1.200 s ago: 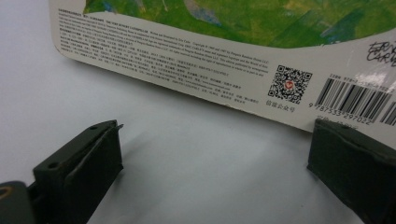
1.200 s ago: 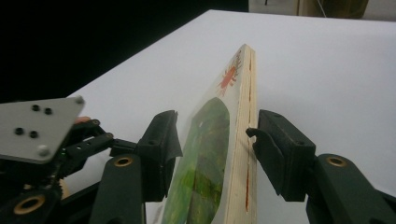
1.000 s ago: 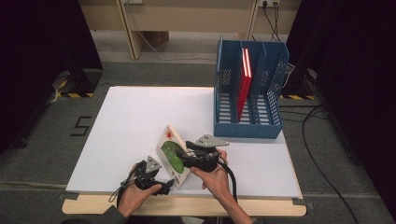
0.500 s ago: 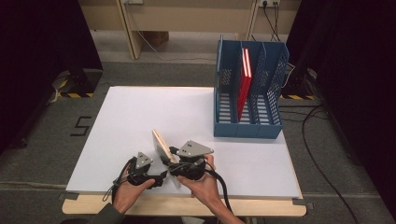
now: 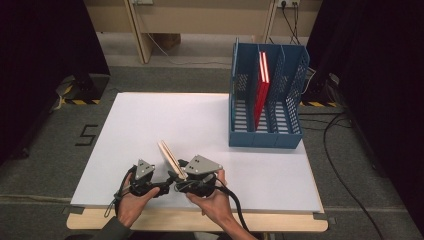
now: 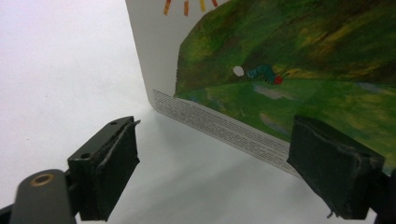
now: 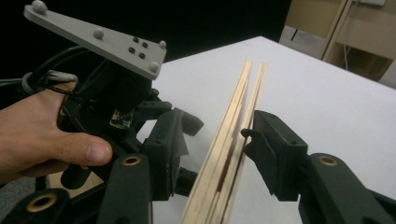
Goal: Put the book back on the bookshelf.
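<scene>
Right tool point(image 7: 212, 140) pinches the book point(image 7: 233, 140) upright; left tool point(image 6: 215, 172), gaping beside it, should steady the cover gently.

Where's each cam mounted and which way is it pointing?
High view: above the person's table edge, looking forward and down; both hands, left gripper, right gripper, file rack.
Left gripper view: on the left gripper, facing the book cover.
Right gripper view: on the right gripper, along the book's page edges.
Shared: the upright book, white table.

Green-hilled white book point(image 6: 280, 60), blue rack point(image 5: 267, 135), red folder point(image 5: 259, 97)
</scene>
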The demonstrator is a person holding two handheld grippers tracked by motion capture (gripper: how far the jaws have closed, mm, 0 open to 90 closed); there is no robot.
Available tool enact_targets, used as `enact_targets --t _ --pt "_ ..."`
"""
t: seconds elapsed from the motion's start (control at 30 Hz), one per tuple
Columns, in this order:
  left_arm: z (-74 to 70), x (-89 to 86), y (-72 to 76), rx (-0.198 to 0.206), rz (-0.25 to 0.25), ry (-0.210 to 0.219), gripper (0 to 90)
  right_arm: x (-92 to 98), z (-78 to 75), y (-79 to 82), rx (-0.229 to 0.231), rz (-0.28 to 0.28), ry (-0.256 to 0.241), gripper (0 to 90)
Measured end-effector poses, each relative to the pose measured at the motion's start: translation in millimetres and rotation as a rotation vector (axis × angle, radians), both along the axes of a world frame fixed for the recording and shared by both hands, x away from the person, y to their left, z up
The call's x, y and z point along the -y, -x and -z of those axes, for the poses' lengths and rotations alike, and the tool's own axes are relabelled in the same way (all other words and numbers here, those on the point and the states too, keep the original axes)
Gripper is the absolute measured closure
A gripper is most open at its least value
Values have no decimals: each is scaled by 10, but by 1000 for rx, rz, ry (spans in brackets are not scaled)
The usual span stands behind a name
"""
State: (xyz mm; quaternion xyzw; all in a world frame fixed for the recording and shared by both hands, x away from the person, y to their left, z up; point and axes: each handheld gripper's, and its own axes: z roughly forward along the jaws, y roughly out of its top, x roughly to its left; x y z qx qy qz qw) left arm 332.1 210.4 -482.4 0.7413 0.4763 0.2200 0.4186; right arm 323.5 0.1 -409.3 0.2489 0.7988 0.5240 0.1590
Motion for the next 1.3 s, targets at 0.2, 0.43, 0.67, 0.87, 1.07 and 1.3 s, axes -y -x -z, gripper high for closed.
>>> enact_targets --t 0.2,0.43,0.67,0.87,1.07,1.3 --pt "-5 -11 -6 3 -2 2 149 2 56 3 -2 4 22 491" --pt "2 -16 -10 -4 0 -5 150 10 183 51 -15 3 68 483" --pt "4 -32 -19 -4 -6 -7 152 9 340 15 -53 14 93 525" --pt "9 -49 -28 -7 -10 -9 151 49 346 -12 -17 37 118 683" --pt "16 -70 -35 -12 -13 -8 150 168 308 -147 9 20 111 752" --pt "21 -131 -51 -15 -31 -6 151 358 228 -281 45 36 93 753"
